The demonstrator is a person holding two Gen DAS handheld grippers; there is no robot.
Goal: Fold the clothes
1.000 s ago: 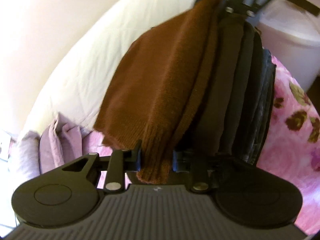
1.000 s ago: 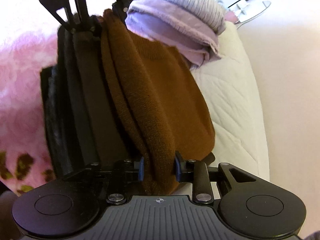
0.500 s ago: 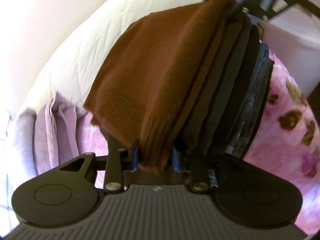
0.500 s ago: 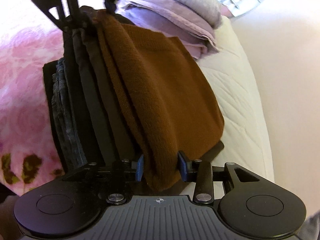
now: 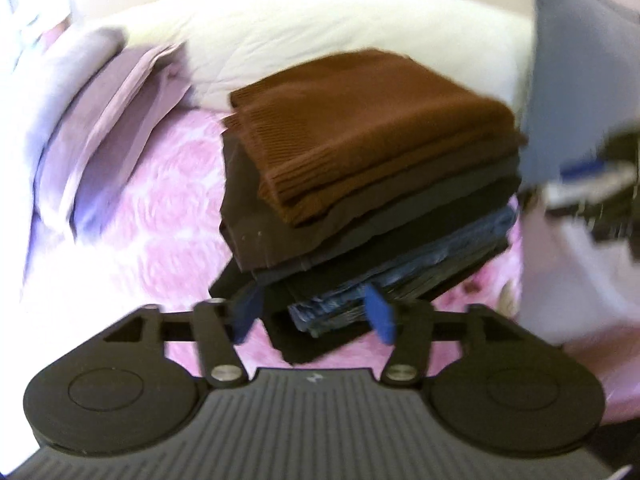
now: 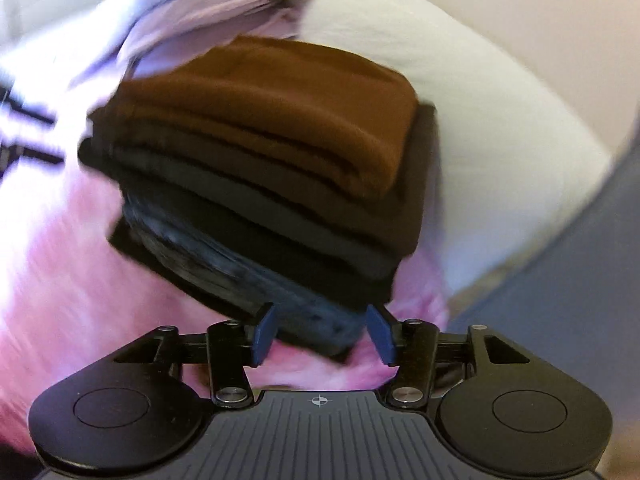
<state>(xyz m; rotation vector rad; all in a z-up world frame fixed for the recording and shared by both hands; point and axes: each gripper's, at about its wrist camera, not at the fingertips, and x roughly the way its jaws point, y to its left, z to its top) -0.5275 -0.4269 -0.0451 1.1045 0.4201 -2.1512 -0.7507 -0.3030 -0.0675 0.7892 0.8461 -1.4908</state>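
Between the jaws of the left gripper (image 5: 313,312), which stand wide apart and hold nothing, lies the near lower corner of a stack of folded clothes (image 5: 360,216); the blue pads (image 5: 378,314) sit to either side of that corner, whether touching the cloth cannot be told. Just ahead of these jaws the stack rises in layers: dark blue denim (image 5: 404,276) near the bottom, black and grey garments above, and a brown knitted sweater (image 5: 360,120) on top, ribbed hem toward the camera. The stack rests on a pink flowered bedcover (image 5: 160,216). Left of the jaws and further off lie folded lilac clothes (image 5: 112,120); beyond the stack is a white pillow (image 5: 320,28).

The right gripper (image 6: 324,332) likewise has its jaws wide and empty, bracketing the stack's lowest near corner. Ahead of them the brown sweater (image 6: 260,112) shows its rounded folded edges atop the dark layers (image 6: 280,232). The pink bedcover (image 6: 60,272) spreads to the left, the white pillow (image 6: 480,112) to the right and beyond. Both views are blurred.
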